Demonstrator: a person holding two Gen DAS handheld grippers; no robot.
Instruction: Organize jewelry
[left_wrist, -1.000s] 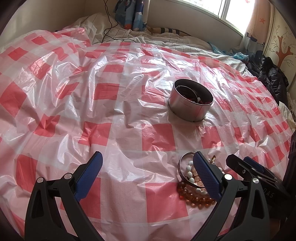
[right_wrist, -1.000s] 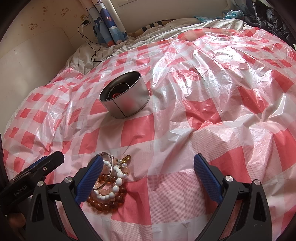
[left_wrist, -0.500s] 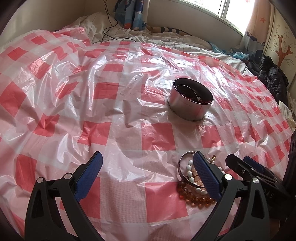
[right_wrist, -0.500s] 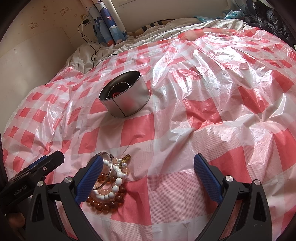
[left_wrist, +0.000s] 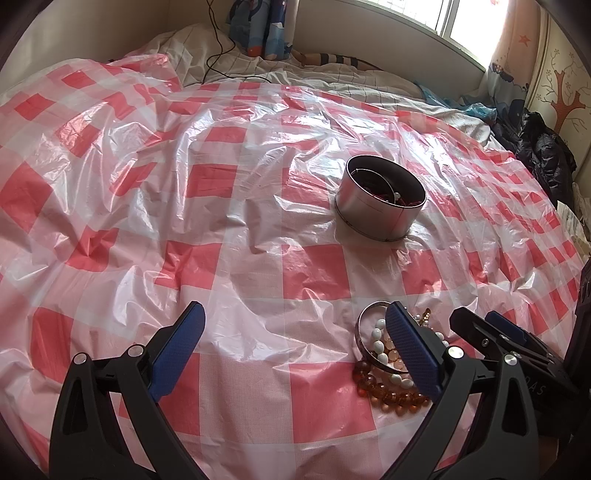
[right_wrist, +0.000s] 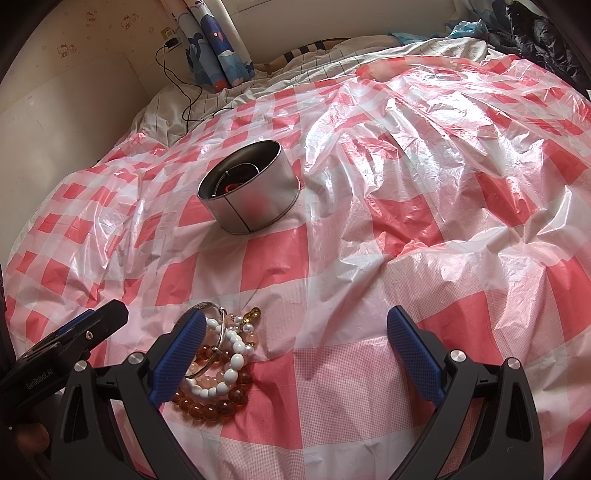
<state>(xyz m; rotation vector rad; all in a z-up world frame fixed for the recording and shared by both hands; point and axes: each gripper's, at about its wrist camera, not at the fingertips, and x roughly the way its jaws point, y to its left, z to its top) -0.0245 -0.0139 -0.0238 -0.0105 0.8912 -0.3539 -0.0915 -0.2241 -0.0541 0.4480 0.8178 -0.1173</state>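
Note:
A pile of jewelry (left_wrist: 384, 373) lies on the red-and-white checked plastic sheet: amber bead bracelet, white bead bracelet, pink beads and a silver bangle. It also shows in the right wrist view (right_wrist: 218, 369). A round metal tin (left_wrist: 380, 197) stands further back, with some jewelry inside; it also shows in the right wrist view (right_wrist: 247, 192). My left gripper (left_wrist: 295, 347) is open and empty, its right finger over the pile. My right gripper (right_wrist: 295, 354) is open and empty, its left finger over the pile.
The checked sheet (left_wrist: 221, 229) covers a bed and is wrinkled. A black cable (right_wrist: 177, 85) runs over white bedding at the back. Dark clothing (left_wrist: 539, 155) lies at the right edge. The other gripper's tip (right_wrist: 74, 339) shows at the lower left.

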